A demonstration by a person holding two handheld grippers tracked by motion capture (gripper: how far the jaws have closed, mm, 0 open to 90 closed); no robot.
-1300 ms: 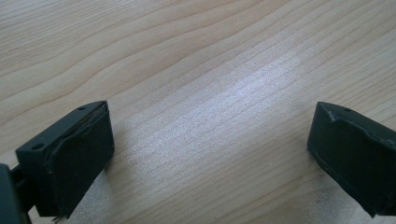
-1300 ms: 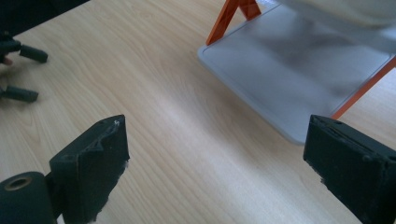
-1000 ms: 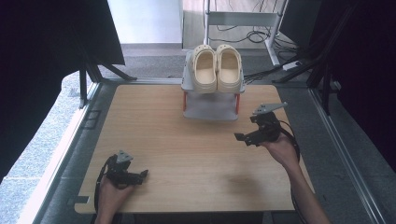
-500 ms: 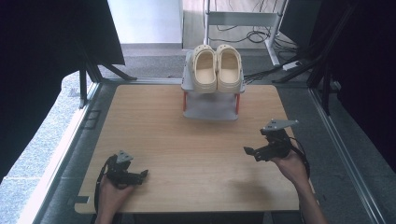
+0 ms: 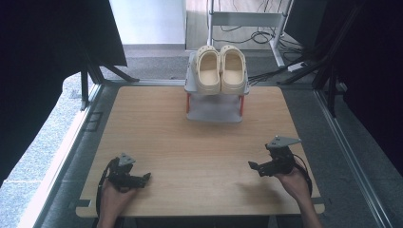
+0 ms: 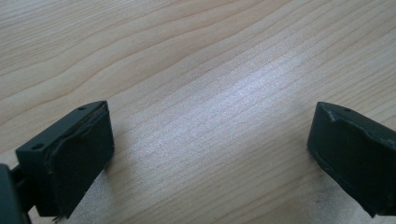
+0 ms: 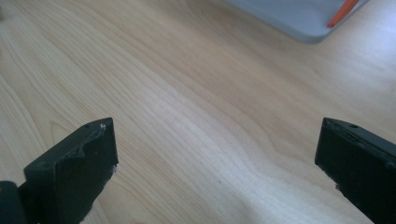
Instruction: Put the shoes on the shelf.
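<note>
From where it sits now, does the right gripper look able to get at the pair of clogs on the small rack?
Probably yes. The right gripper is open and empty, and bare table lies between it and the rack. The clogs sit uncovered on top.

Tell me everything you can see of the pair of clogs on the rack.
The pair of clogs is cream-coloured, of what looks like moulded foam or rubber, with rounded toes and open insides. They sit side by side, soles down, on the top shelf of a small grey rack with orange legs, at the far middle edge of the wooden table. They look close together, perhaps touching. Neither gripper is near them.
</note>
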